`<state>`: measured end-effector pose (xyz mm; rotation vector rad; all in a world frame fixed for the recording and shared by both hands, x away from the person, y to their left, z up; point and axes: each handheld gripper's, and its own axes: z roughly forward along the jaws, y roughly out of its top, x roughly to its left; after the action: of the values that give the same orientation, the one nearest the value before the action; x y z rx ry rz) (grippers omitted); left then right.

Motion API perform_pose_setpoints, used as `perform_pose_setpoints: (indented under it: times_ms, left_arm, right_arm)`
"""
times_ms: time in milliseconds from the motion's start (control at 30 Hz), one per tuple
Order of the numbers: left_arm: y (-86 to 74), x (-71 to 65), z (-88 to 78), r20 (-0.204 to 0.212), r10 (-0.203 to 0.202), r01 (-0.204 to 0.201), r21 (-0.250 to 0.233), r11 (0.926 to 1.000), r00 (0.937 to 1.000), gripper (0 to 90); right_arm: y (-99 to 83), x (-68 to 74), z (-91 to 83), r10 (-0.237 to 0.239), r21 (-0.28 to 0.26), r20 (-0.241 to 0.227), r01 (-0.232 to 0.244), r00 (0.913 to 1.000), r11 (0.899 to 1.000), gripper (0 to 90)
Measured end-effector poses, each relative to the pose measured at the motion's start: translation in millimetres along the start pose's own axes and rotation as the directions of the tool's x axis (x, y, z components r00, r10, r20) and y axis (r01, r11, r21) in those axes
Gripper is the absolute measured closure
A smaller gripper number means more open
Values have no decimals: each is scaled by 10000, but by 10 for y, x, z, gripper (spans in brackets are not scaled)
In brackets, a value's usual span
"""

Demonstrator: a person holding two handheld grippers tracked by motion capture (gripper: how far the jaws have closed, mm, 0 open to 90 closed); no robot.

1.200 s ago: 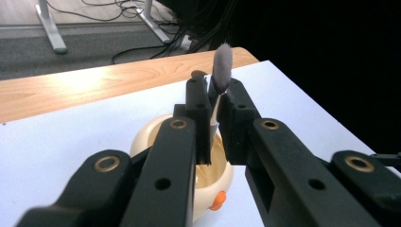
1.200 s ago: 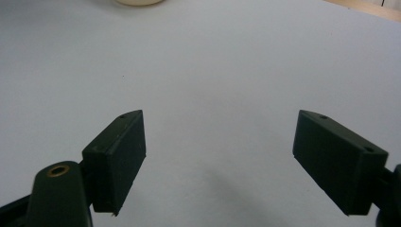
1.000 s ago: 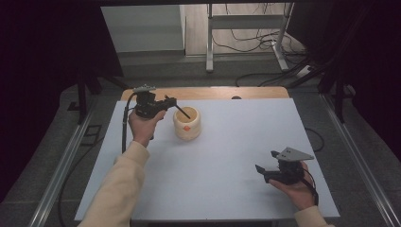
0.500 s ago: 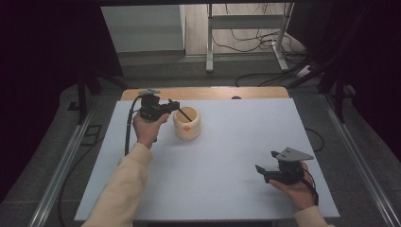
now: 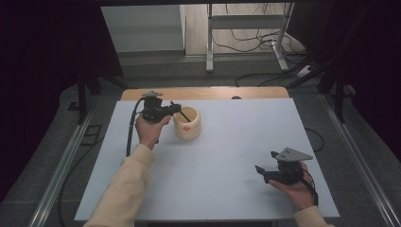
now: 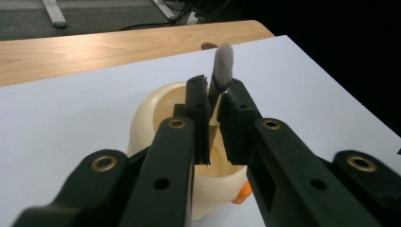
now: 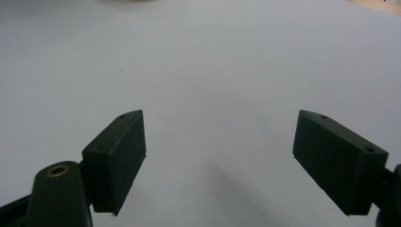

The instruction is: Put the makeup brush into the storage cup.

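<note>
- I am pinching the thin brush with a grey fluffy tip [image 6: 222,66] between the left gripper [image 6: 215,101] jaws, which have just been easing apart, above the cream round plastic cup [image 5: 187,125].
- I am keeping the right gripper [image 7: 220,161] jaws spread wide over the white table [image 5: 227,161].

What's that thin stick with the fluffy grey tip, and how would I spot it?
Start at the white table and find the cream cup near its far left. The brush stands between the left gripper's jaws above that cup. Its soft grey tuft on a slim stem is unlike anything nearby.
</note>
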<state>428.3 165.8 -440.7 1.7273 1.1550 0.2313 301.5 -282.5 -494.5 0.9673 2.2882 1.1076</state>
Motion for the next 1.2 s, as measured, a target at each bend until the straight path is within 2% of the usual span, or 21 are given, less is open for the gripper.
perform_pose_setpoints:
  times_ms: [33,100,133,200,267,400,600,833,1200]
  left_arm:
    - [0,-3,8,-21,114,-115,-94,9999,9999,689]
    - [4,-15,25,-197,83,-84,-36,10000,9998,417]
    - [4,-16,26,-249,51,-51,2,10000,9997,327]
    - [2,-10,21,-322,-44,47,97,9999,9995,203]
    - [-1,0,4,-313,23,-19,132,9999,9995,139]
    - [-9,-9,-55,-452,284,-285,-24,9996,9986,125]
    - [-32,-10,-113,-44,412,-411,135,9991,9991,115]
    - [-54,-59,-216,-44,921,-920,271,9954,9957,110]
    - [-180,-141,-432,63,1253,-1253,82,9921,9921,96]
  right_arm:
    - [1,2,-3,2,16,-15,-2,10000,10000,184]
    - [0,1,-4,3,20,-6,-3,10000,10000,183]
    - [-1,0,-3,20,6,2,-20,10000,10000,184]
    - [-2,-1,-6,28,-1,-1,-28,10000,10000,183]
    - [-2,0,-6,26,-3,-2,-26,10000,10000,183]
    - [-1,0,-2,12,12,3,-12,10000,10000,183]
    - [-2,-8,-7,14,-33,24,-14,10000,10000,182]
    - [-12,-24,-18,117,-107,-27,-117,9999,9999,176]
    - [-19,-43,-39,332,-170,-87,-334,9994,9993,159]
